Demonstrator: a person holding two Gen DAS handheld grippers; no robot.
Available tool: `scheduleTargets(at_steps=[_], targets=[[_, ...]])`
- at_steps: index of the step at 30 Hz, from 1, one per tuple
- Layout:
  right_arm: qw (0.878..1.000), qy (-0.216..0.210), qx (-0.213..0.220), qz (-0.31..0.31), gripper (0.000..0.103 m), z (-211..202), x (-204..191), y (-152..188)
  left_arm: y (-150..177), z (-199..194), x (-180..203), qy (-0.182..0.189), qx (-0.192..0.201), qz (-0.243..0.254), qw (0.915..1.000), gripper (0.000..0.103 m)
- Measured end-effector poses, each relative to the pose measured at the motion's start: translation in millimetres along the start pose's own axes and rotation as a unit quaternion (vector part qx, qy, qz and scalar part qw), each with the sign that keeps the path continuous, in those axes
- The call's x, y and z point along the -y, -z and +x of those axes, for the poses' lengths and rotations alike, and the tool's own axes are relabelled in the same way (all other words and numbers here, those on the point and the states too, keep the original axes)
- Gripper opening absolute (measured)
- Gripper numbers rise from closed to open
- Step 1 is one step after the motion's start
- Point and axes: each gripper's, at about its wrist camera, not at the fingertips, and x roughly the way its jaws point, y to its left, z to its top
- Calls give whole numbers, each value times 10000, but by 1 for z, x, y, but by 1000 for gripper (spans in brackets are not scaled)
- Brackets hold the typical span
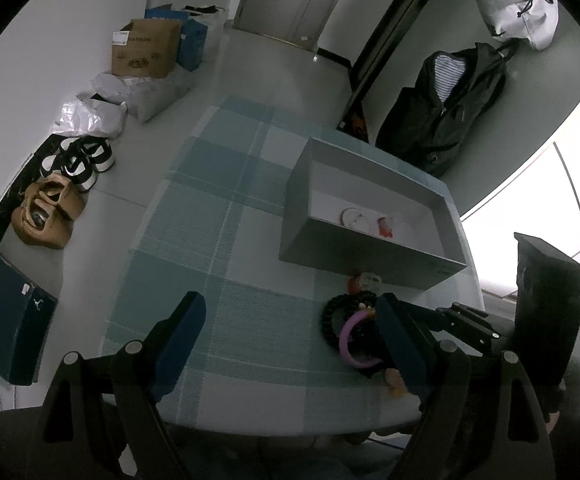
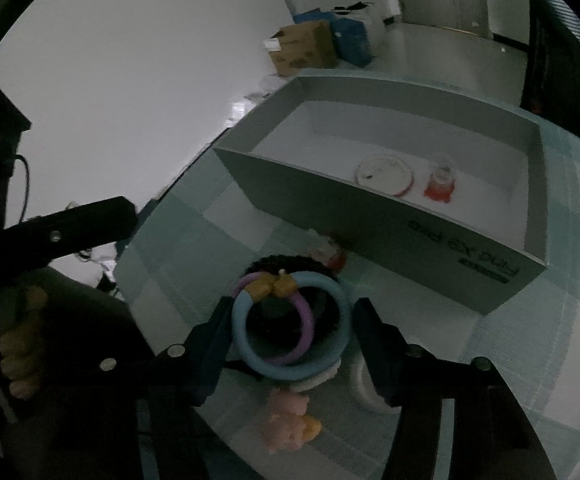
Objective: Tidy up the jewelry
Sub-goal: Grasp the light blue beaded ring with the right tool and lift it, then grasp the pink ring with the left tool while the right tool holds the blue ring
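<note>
Two hand-held grippers over a checked tablecloth, with a pile of hair rings in front of a grey box.

The grey box (image 2: 390, 236) stands open on the checked tablecloth (image 1: 217, 216); inside it lie a white round piece (image 2: 384, 174) and, just beside that, a small red-and-clear piece (image 2: 440, 186). On the near side of the box, a blue ring (image 2: 290, 324) and a purple ring (image 2: 302, 320) overlap on top of a black ring (image 2: 285, 262), and another small red piece (image 2: 332, 254) sits against the box's front wall. The right gripper (image 2: 290, 336) has its jaws apart, one on each side of the blue ring, whether touching it I cannot tell. The left gripper (image 1: 290, 332), also spread wide, hangs over bare cloth in front of the box and grips nothing. A pink charm (image 2: 287, 420) lies nearer the camera than the rings.
</note>
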Motion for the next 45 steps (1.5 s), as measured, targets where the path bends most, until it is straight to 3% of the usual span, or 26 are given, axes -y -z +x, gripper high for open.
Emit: scheduleTargets(at_steps=[12, 20, 24, 33, 39, 45], targets=[[9994, -82, 315, 117, 59, -14, 3, -3, 3, 5, -4, -60, -128, -45, 9999, 84], [9965, -117, 775, 297, 59, -45, 14, -7, 11, 16, 10, 103, -390, 161, 9991, 84], [9936, 15, 1019, 485, 59, -63, 22, -3, 13, 17, 19, 399, -436, 211, 9980, 84], [9852, 129, 1397, 989, 59, -96, 49, 1, 20, 37, 42, 293, -772, 495, 9954, 84], [9835, 111, 1466, 1054, 59, -111, 53, 11, 25, 47, 54, -122, -805, 903, 9926, 84], [9818, 74, 1545, 1102, 59, -118, 58, 13, 35, 47, 73, -498, -656, 1591, 9838, 84]])
